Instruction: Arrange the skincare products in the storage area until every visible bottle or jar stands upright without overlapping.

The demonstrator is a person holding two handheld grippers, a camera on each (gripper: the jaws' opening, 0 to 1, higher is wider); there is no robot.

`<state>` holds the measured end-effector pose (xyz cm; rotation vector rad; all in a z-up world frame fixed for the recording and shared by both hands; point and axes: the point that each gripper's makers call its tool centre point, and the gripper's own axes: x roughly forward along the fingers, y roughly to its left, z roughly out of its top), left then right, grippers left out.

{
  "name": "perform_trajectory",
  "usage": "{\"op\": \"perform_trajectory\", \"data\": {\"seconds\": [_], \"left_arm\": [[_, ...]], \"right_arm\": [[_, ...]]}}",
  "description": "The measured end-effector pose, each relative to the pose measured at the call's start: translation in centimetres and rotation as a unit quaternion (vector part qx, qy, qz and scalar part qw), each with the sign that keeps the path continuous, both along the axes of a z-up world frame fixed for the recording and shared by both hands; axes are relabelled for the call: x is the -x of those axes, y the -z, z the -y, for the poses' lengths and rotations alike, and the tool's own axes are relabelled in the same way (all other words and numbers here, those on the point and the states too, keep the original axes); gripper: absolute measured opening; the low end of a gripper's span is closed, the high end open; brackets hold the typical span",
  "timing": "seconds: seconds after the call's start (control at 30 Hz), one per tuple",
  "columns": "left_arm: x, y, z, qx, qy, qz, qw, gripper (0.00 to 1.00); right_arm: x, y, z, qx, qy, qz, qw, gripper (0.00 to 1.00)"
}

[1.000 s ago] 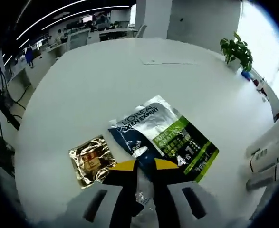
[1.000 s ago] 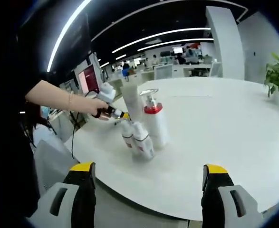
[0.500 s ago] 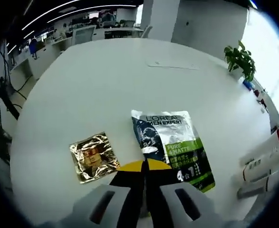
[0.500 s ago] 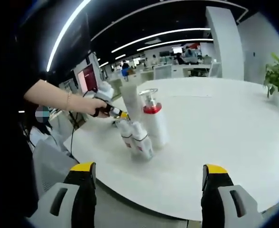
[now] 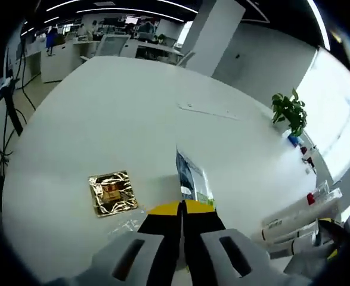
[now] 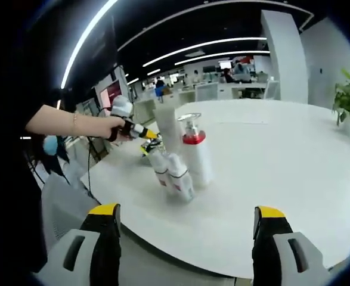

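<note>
- The left tongs (image 5: 182,208) are clenched, their yellow tips pressed together on the near edge of a green-and-silver sachet (image 5: 191,182), which is lifted edge-on above the white counter (image 5: 121,113).
- In the right gripper view the left tongs (image 6: 149,136) are held in a hand (image 6: 112,126), with the sachet (image 6: 148,147) hanging below their tips, just behind the bottles.
- Beside the left tongs, a gold foil sachet (image 5: 111,193) lies flat on the counter.
- White tubes (image 5: 297,217) lie at the right edge of the left gripper view.
- The right tongs (image 6: 186,229) are released, jaws wide apart and grasping nothing, short of the counter's edge.
- Ahead of them a red-collared pump bottle (image 6: 194,152) stands upright, with a tall white tube (image 6: 166,126) behind it and two small white tubes (image 6: 172,174) leaning against it.
- A potted plant (image 5: 289,110) stands at the counter's far side.
</note>
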<state>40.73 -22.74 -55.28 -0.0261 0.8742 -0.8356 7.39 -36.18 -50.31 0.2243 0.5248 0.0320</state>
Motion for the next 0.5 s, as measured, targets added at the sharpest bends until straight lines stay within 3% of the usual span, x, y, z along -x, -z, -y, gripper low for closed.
{"op": "perform_trajectory", "data": {"seconds": [0.13,0.5], "left_arm": [[0.3,-0.2,0.2,0.015,-0.005,-0.007,0.9999,0.01],[2.1,-3.5,0.4,0.081,-0.013,-0.032,0.9961,0.00]], "right_arm": [[0.0,0.1,0.1,0.001,-0.001,0.002,1.0000,0.95],[-0.1,-0.1,-0.3,0.003,-0.013,0.009,0.9999,0.95]]}}
